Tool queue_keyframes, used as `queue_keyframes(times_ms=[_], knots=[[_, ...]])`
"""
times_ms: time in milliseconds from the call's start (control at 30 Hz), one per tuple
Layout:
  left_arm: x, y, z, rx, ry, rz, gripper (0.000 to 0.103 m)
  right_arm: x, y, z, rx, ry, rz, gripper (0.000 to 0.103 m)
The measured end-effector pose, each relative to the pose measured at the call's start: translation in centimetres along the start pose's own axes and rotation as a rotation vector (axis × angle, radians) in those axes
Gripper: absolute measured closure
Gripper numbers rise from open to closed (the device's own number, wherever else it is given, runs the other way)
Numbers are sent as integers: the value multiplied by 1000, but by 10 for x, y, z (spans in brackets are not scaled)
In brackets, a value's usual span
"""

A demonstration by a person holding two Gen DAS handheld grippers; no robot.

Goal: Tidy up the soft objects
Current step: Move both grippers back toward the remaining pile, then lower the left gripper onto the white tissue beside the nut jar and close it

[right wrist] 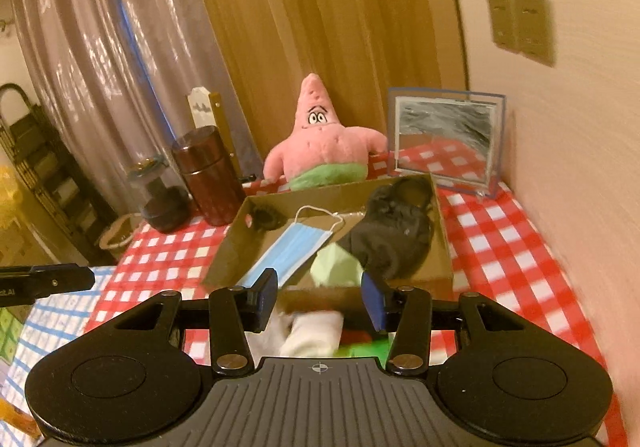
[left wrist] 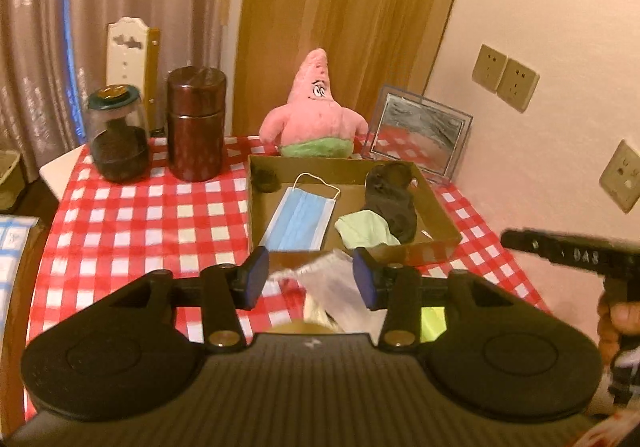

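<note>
An open cardboard box [left wrist: 438, 207] [right wrist: 228, 247] sits on the red-checked tablecloth [left wrist: 132, 215]. In it lie a blue face mask [left wrist: 300, 219] [right wrist: 288, 251], a light green cloth [left wrist: 364, 229] [right wrist: 336, 267], a black cloth [left wrist: 394, 203] [right wrist: 392, 239] and a dark scrunchie [left wrist: 267, 179]. Behind the box sits a pink starfish plush [left wrist: 314, 107] [right wrist: 320, 143]. My left gripper [left wrist: 312, 275] is open just before the box's near wall, over a blurred white cloth [left wrist: 332, 287]. My right gripper [right wrist: 320, 297] is open too, above a white cloth [right wrist: 312, 331].
A brown canister [left wrist: 196, 123] and a glass jar [left wrist: 116, 135] stand at the back left. A picture frame [left wrist: 420, 135] leans by the wall at the back right. The wall with sockets [left wrist: 504, 77] runs close along the right. Something bright green [right wrist: 368, 347] lies beneath my right gripper.
</note>
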State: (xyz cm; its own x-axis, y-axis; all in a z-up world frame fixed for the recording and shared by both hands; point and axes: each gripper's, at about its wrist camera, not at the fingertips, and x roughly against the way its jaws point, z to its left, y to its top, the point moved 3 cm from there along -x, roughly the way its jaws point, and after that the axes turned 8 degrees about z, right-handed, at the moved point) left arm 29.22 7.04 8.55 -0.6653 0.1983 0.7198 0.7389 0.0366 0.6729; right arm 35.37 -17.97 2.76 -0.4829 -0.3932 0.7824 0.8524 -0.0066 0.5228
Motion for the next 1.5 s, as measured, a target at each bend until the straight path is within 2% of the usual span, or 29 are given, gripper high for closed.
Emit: queue_keyframes(times_ms=[300, 500, 633, 1200, 1333, 1500], knots=[[56, -56, -13, 81, 48, -56, 37, 65, -64, 24, -21, 4, -7, 51], [75, -89, -17, 122, 68, -55, 33, 94, -92, 36, -10, -4, -17, 45], [78, -107, -21, 115, 84, -35, 32, 105, -100, 38, -17, 3, -16, 41], [60, -132, -33, 88, 84, 12, 28, 99, -131, 31, -30, -25, 48, 39], [47, -140, -34, 97, 71, 45, 28, 91, -136, 32, -17, -26, 66, 39], [30, -151, -42, 58, 66, 85, 28, 82, -144, 32, 4, -28, 86, 39]])
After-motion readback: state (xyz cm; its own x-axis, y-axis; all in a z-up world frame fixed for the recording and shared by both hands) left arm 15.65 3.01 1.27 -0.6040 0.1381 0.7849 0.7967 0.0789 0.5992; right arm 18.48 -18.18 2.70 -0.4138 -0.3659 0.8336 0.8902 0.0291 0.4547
